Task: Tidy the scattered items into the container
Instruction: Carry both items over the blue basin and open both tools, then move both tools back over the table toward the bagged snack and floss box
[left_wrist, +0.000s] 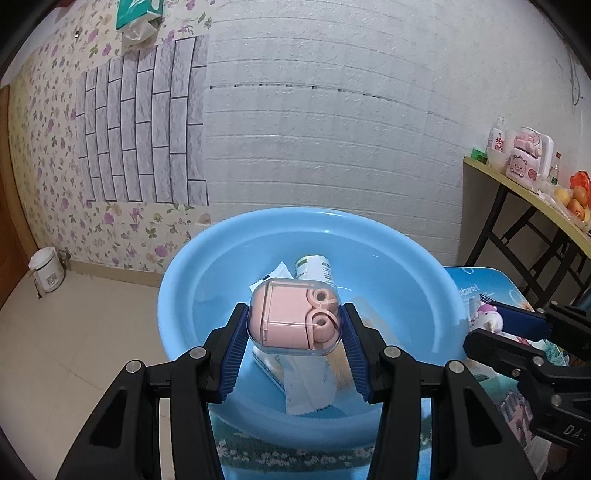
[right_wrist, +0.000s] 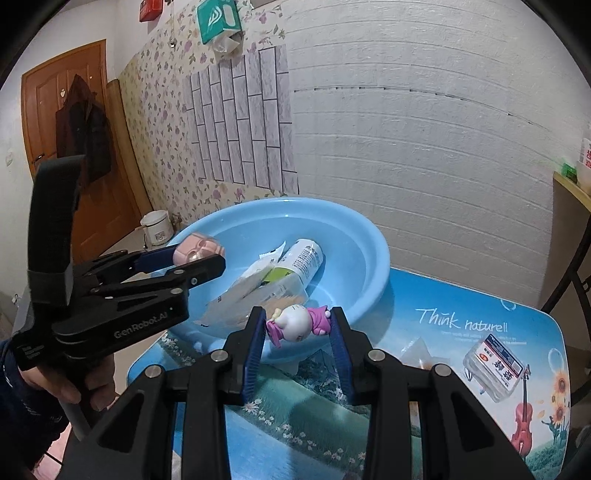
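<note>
L gripper (left_wrist: 293, 325) w/ pink case (left_wrist: 293, 319) over basin (left_wrist: 177, 295)

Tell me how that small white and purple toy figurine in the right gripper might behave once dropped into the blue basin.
The small white and purple toy figurine has a round head, so it may roll. It looks hard and light, probably bouncing a little.

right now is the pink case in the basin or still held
Still held: the left gripper clamps the pink case above the blue basin.
</note>
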